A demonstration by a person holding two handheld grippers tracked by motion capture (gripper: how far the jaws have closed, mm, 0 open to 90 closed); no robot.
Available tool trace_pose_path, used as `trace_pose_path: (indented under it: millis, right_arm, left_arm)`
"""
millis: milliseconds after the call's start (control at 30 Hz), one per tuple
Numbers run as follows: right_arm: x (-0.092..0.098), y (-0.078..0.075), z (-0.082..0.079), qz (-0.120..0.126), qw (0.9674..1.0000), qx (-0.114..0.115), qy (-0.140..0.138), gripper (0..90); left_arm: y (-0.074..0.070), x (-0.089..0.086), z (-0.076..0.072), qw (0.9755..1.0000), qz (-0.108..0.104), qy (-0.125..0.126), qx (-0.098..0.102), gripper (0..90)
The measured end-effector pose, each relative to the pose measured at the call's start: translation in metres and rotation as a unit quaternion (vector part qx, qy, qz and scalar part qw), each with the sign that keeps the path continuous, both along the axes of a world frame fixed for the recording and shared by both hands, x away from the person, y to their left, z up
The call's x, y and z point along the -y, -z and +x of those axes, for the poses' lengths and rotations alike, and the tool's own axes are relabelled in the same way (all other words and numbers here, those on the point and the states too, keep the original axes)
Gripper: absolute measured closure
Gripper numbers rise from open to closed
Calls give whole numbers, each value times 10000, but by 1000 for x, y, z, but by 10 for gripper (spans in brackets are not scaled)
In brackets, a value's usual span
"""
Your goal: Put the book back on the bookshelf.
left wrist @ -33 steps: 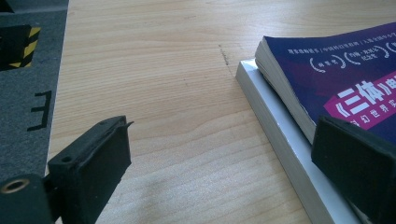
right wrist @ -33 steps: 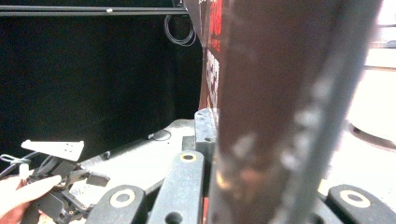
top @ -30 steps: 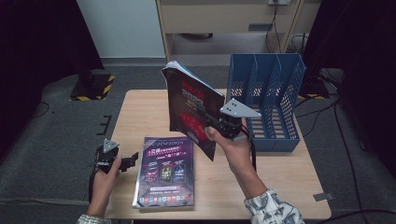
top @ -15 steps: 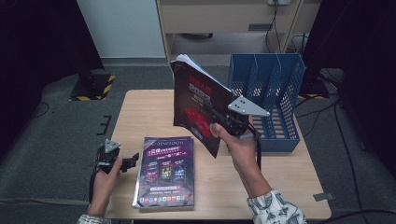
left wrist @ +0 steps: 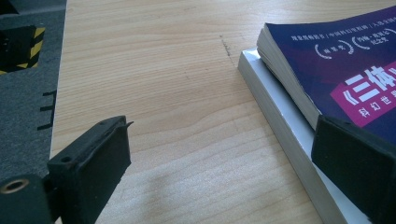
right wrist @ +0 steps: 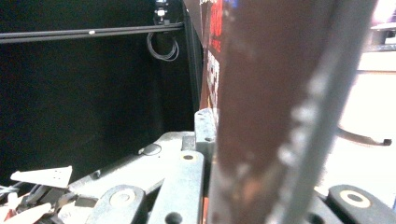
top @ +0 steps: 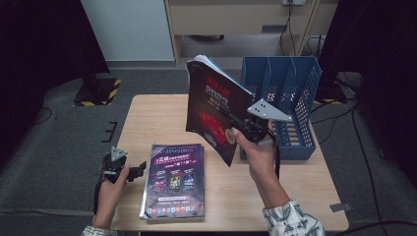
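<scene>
One thick dark red-covered magazine (top: 216,115) stands nearly upright, pages white.

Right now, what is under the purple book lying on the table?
Under the purple book lies a second, white-edged book, offset so its spine side sticks out, resting on the wooden table. Its cover is hidden by the purple one.

The table (top: 147,123) is pale matt wood with visible grain, the file rack (top: 300,88) blue perforated plastic, and the paper magazines (top: 174,179) have glossy covers.
</scene>
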State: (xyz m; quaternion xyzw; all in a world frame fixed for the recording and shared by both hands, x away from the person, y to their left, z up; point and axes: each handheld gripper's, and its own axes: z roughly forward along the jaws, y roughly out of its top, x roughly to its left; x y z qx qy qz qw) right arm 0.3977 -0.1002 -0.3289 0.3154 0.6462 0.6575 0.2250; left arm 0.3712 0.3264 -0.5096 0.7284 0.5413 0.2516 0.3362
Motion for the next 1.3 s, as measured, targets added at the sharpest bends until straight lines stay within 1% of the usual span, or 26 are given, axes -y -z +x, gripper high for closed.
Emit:
trace_pose_path:
  millis: [200, 533, 800, 933, 1067, 1300]
  right_arm:
    - [11, -3, 1, 102, 9998, -15, 152, 869]
    - [25, -2, 6, 149, 9993, -54, 338, 869]
    - [45, -3, 8, 223, 9982, -95, 546, 869]
    - [54, -4, 9, 259, 9974, -163, 647, 869]
    - [60, -3, 10, 235, 9970, -190, 716, 869]
    - [69, -5, 9, 182, 9960, -169, 856, 869]
  left_arm:
    - [0, 1, 0, 10000, 49, 23, -10, 42]
    - [1, 2, 1, 9999, 96, 44, -20, 41]
    - [0, 3, 1, 9999, 116, 79, -4, 40]
    - [0, 3, 1, 9999, 101, 81, -14, 38]
    - [0, 3, 1, 9999, 97, 89, -2, 38]
    - [0, 3, 1, 9999, 103, 91, -8, 38]
